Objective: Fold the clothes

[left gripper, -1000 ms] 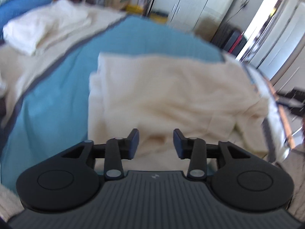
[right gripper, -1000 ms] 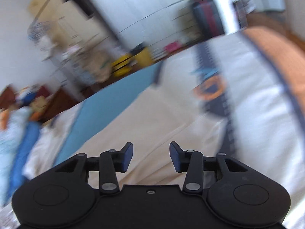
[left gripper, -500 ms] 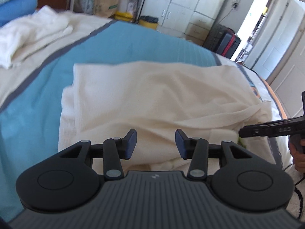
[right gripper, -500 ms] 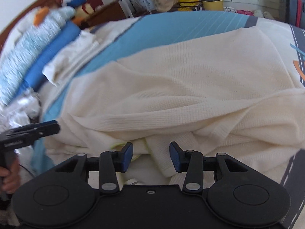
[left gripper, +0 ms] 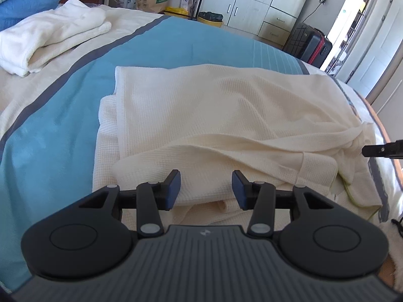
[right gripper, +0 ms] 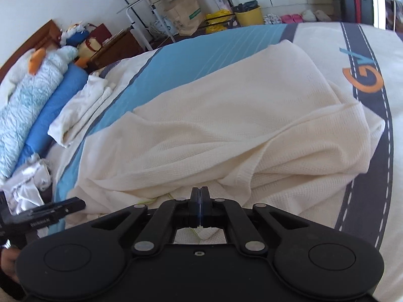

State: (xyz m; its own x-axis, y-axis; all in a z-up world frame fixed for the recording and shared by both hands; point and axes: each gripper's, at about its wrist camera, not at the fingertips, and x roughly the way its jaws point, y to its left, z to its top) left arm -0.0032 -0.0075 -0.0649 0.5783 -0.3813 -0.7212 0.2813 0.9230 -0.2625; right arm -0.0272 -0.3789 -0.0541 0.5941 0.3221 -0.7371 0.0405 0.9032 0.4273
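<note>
A cream waffle-knit garment (left gripper: 214, 115) lies partly folded on the bed's blue cover (left gripper: 63, 125), with rumpled layers along its near edge. My left gripper (left gripper: 206, 188) hovers open just over that near edge, and fabric shows below the gap between its blue pads. In the right wrist view the same garment (right gripper: 214, 125) fills the middle. My right gripper (right gripper: 200, 193) is shut, pads pressed together low over a near fold. Whether any fabric is pinched between them I cannot tell. Each gripper shows at the edge of the other's view: the right gripper (left gripper: 382, 149), the left gripper (right gripper: 50, 210).
A folded white towel (left gripper: 50, 35) lies on the bed at the far left. Blue and patterned pillows (right gripper: 58, 100) line the headboard side. Beyond the bed stand white cabinets (left gripper: 252, 7), a dark suitcase (left gripper: 312, 47), a paper bag (right gripper: 183, 12) and a yellow bin (right gripper: 248, 15).
The right gripper's jaws have gone from apart to fully together, and its view swung from the room onto the garment. The left gripper dropped closer to the garment's near edge.
</note>
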